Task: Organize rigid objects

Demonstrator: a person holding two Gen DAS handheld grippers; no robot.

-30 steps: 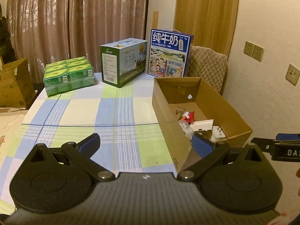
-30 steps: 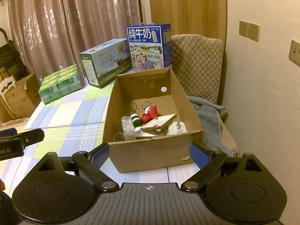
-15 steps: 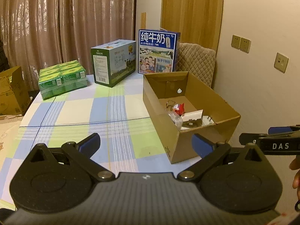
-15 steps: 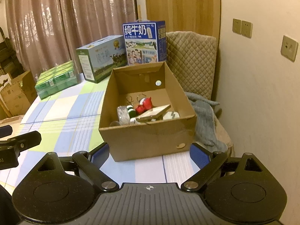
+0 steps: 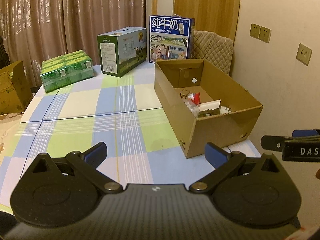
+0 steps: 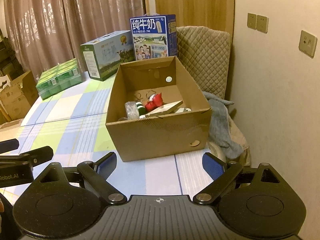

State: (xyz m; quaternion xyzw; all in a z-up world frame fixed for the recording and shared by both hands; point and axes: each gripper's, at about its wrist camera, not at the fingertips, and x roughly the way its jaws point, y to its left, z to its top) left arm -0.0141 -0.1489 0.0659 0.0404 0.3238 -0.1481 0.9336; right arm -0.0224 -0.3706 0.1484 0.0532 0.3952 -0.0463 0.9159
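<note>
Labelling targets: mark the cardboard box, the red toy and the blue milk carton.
cardboard box (image 6: 160,134), right wrist view, near outer wall
red toy (image 6: 153,103), right wrist view, its body
blue milk carton (image 5: 170,38), left wrist view, printed front

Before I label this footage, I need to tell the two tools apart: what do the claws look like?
Both look alike: matte black bodies with two round discs, black linkage arms on silver pivots, blue pads. The left claw has a ribbed centre plate; seen side-on, the right claw shows white letters "DAS". The right claw has a crosshair mark. No cables or sleeves visible.

An open cardboard box (image 6: 158,134) is sitting upright on the checked tabletop (image 6: 66,124). Inside, a red figurine (image 6: 154,102), a green-and-white piece (image 6: 141,108), a clear container (image 6: 131,109) and a tilted white panel (image 6: 166,108) are lying clustered.
</note>
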